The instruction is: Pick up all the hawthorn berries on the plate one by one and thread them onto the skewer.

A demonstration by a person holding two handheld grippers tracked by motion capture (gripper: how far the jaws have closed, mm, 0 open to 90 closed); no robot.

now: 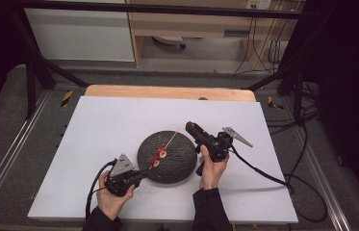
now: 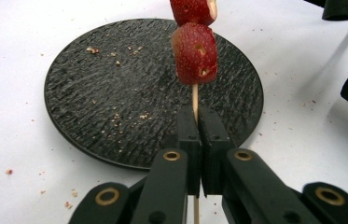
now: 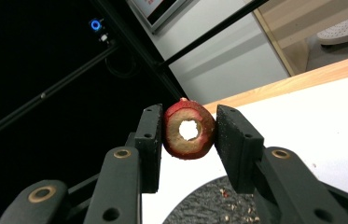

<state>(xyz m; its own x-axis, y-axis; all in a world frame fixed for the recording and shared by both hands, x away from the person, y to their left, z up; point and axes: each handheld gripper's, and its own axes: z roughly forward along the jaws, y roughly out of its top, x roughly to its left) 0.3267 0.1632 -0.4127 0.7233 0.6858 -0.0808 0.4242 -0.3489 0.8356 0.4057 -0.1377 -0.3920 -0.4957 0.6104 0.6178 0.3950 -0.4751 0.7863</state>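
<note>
Skewer [image 2: 194,100] clamped in left tool [image 2: 198,135] over plate [image 2: 92,107]; apple ring [image 3: 189,135] clamped in right tool [image 3: 188,140], above plate's far edge.

black jaws, brass rivets | grey three-cornered plates | black cables | dark sleeves

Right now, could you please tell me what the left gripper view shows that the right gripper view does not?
Left gripper view: the left hand-held gripper shut on a wooden skewer carrying two red fruit pieces. Right gripper view: the right hand-held gripper clamping a cored red fruit ring, with a dark frame behind. Both: the crumb-strewn black plate on the white table.
</note>
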